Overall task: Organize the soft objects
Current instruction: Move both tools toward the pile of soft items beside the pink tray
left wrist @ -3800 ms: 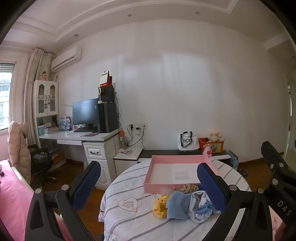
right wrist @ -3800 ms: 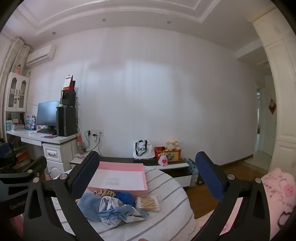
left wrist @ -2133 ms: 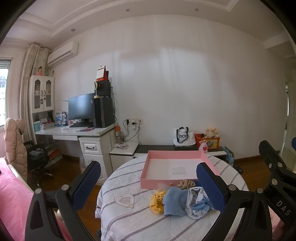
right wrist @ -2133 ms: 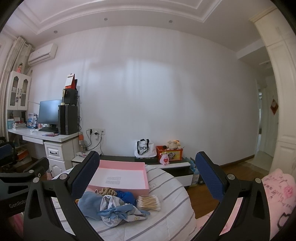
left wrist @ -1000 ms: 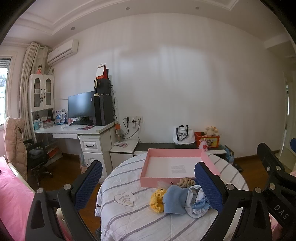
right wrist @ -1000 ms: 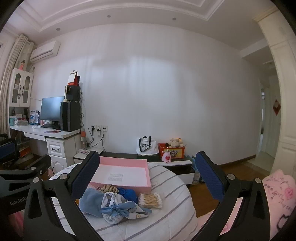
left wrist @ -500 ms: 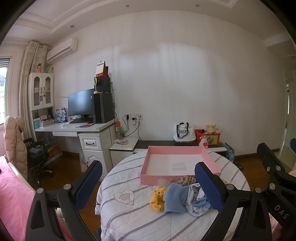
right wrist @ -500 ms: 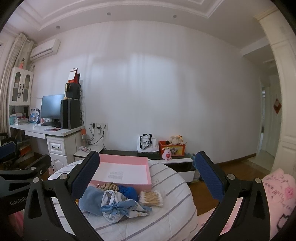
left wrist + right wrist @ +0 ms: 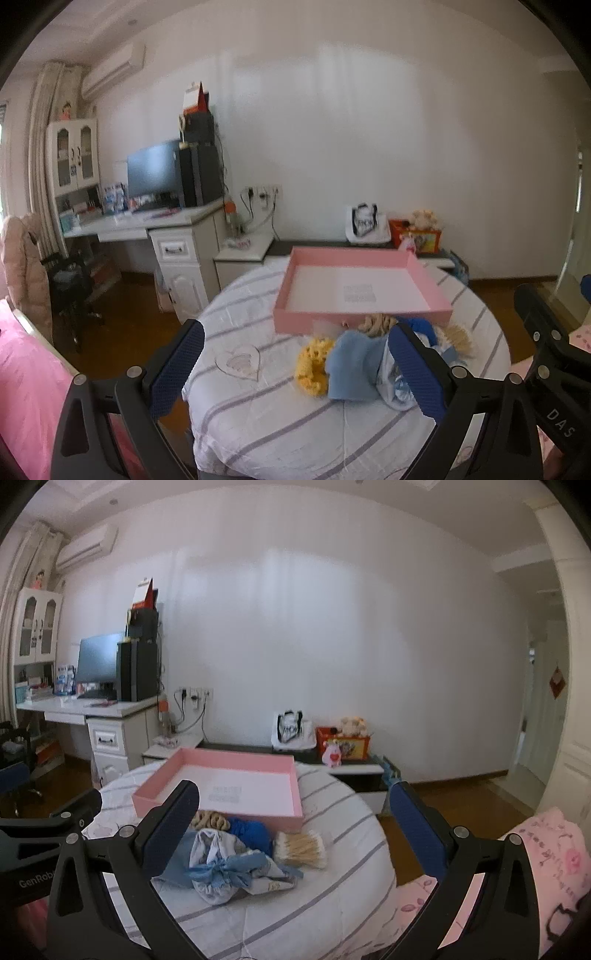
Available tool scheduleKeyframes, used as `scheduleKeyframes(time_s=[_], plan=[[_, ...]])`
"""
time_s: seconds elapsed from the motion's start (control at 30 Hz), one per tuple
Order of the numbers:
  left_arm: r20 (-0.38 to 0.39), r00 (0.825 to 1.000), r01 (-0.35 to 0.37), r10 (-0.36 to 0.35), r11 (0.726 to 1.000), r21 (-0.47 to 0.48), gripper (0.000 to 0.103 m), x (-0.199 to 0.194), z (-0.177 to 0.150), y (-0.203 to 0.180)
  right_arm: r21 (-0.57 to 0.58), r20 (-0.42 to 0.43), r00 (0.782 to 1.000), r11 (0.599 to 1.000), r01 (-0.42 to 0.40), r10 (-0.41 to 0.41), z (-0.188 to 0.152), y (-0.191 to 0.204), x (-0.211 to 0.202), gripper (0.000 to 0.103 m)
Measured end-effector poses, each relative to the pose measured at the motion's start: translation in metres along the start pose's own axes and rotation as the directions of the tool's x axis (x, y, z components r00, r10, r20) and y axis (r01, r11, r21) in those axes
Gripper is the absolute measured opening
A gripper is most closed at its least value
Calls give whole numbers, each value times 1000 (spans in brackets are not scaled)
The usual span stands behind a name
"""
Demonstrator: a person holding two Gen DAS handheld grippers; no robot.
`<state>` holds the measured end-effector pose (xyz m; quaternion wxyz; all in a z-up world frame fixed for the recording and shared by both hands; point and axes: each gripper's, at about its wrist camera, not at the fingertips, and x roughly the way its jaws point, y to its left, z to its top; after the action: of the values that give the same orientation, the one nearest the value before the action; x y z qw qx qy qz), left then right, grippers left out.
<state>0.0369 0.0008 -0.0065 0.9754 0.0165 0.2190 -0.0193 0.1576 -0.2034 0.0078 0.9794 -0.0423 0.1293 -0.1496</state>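
A pile of soft things lies on the round striped table (image 9: 258, 417) in front of an empty pink tray (image 9: 354, 291): a yellow scrunchie (image 9: 314, 365), a light blue cloth (image 9: 354, 365), a white and blue fabric bundle (image 9: 229, 867), a dark blue ball (image 9: 247, 830), a tan braided piece (image 9: 210, 819) and a pale bristly bundle (image 9: 301, 849). My left gripper (image 9: 295, 365) is open and empty, held above the table short of the pile. My right gripper (image 9: 295, 834) is open and empty, also short of the pile. The tray also shows in the right wrist view (image 9: 229, 786).
A white desk (image 9: 147, 225) with a monitor and a chair (image 9: 70, 288) stand at the left. A low dark shelf (image 9: 343, 768) with a bag and an orange box runs along the back wall. Pink bedding (image 9: 546, 853) lies at the right, and also at the left (image 9: 26, 369).
Both grippers have tilted down and moved closer to the table. The pile and tray look larger and nearer. Nothing on the table has moved.
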Motion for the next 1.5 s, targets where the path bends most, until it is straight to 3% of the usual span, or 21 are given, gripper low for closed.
scheduleKeyframes(time_s=[0.27, 0.4, 0.67, 1.1, 1.37, 1.5], plan=[[-134, 991, 15, -15, 1000, -5, 100, 22, 6, 1, -37, -131, 991, 999, 13, -17, -20, 4, 43, 103], [-209, 975, 68, -71, 997, -23, 100, 34, 11, 3, -59, -202, 979, 998, 0, -12, -34, 8, 65, 103], [-291, 956, 47, -46, 999, -3, 101, 50, 15, 4, -66, -281, 960, 998, -10, -9, -46, 11, 84, 103], [-315, 949, 29, -18, 999, 28, 101, 76, 10, -2, -47, -322, 947, 998, -28, 11, -52, 11, 95, 103], [-281, 959, -5, 23, 998, 64, 102, 81, 8, 0, -16, -334, 940, 997, -77, 68, -53, 14, 96, 103], [-276, 960, -31, 50, 997, 73, 102, 85, 5, 2, -7, -381, 920, 995, -100, 90, -60, 19, 107, 103]])
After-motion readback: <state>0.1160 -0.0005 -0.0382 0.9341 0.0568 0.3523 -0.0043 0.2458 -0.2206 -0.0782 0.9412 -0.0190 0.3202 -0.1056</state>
